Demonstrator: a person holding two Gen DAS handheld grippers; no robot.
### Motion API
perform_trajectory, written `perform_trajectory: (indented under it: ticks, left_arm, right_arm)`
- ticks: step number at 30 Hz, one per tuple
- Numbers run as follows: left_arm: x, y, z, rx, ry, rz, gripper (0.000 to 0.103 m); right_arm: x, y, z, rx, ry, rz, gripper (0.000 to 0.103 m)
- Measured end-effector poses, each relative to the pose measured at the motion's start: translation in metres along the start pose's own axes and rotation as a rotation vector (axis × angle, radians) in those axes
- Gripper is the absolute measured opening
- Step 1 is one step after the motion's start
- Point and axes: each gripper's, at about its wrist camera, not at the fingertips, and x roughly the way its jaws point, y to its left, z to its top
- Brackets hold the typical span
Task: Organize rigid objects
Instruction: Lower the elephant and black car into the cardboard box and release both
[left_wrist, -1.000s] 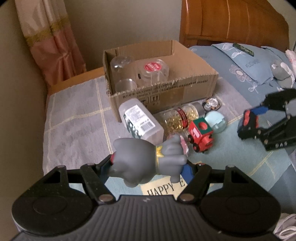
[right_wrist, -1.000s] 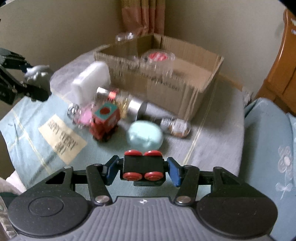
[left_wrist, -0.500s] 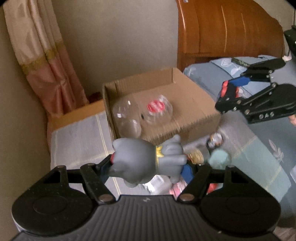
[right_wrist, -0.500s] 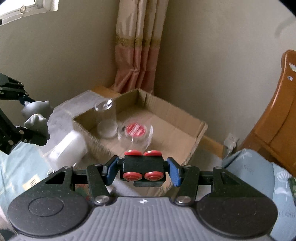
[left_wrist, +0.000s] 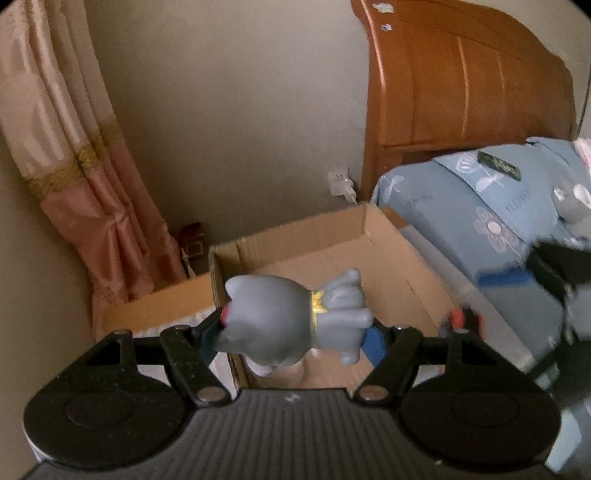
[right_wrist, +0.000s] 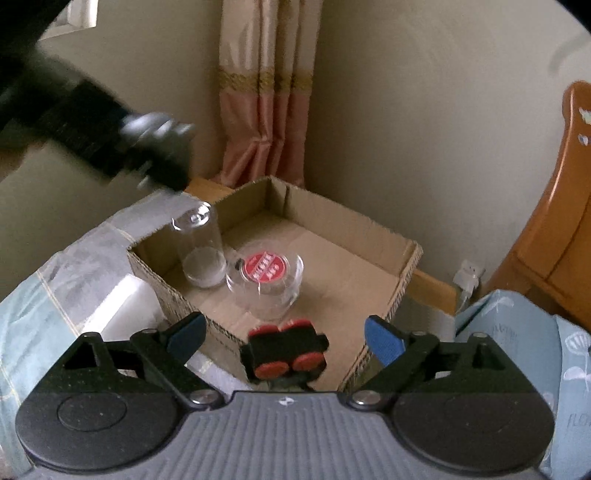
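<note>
My left gripper (left_wrist: 291, 334) is shut on a grey cat-like figurine (left_wrist: 295, 314) with a yellow collar, held above the near left part of the open cardboard box (left_wrist: 391, 266). In the right wrist view that gripper is a dark blur at the upper left (right_wrist: 147, 147). My right gripper (right_wrist: 284, 330) hangs over the box's near wall (right_wrist: 369, 354), its jaws opening wide. A black toy wagon with red wheels (right_wrist: 286, 350) sits loose between the blue pads, touching neither. In the box (right_wrist: 406, 254) stand a clear tumbler (right_wrist: 201, 254) and a clear jar with a red lid (right_wrist: 266, 273).
A white plastic bottle (right_wrist: 122, 314) lies outside the box's left wall on the checked cloth (right_wrist: 66, 266). A bed with blue pillows (left_wrist: 480, 206) and a wooden headboard (left_wrist: 461, 81) stand to the right. A pink curtain (left_wrist: 74, 166) hangs behind the box.
The right jaws have sprung apart and let go of the toy wagon, which has sunk a little. The left gripper has carried the figurine up and over the box.
</note>
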Motion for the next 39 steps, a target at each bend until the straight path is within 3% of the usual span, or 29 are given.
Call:
perform_trajectory:
  ticks: [3, 10, 13, 15, 20, 35, 39]
  left_arm:
    - [0.023, -0.001, 0.017, 0.011, 0.019, 0.015, 0.073]
    - [0.087, 0.003, 0.032, -0.03, 0.106, 0.03, 0.075]
    - [0.103, 0.009, 0.029, -0.058, 0.102, 0.046, 0.088]
    - [0.106, 0.011, 0.027, -0.058, 0.087, 0.069, 0.088]
    - [0.097, 0.013, 0.023, -0.073, 0.083, 0.05, 0.088]
    - [0.035, -0.016, -0.001, 0.004, -0.003, 0.041, 0.093]
    - [0.028, -0.022, -0.009, 0.017, 0.001, 0.03, 0.093]
  right_arm:
    - [-0.001, -0.004, -0.006, 0.028, 0.008, -0.001, 0.102]
    - [0.005, -0.004, -0.013, 0.052, 0.022, 0.01, 0.103]
    - [0.007, -0.003, -0.016, 0.067, 0.031, 0.019, 0.103]
    - [0.008, -0.001, -0.019, 0.067, 0.037, 0.024, 0.103]
    - [0.006, 0.002, -0.023, 0.064, 0.044, 0.021, 0.103]
    - [0.0, 0.025, -0.045, 0.078, 0.052, 0.0, 0.103]
    - [0.004, 0.028, -0.043, 0.088, 0.039, -0.002, 0.096]
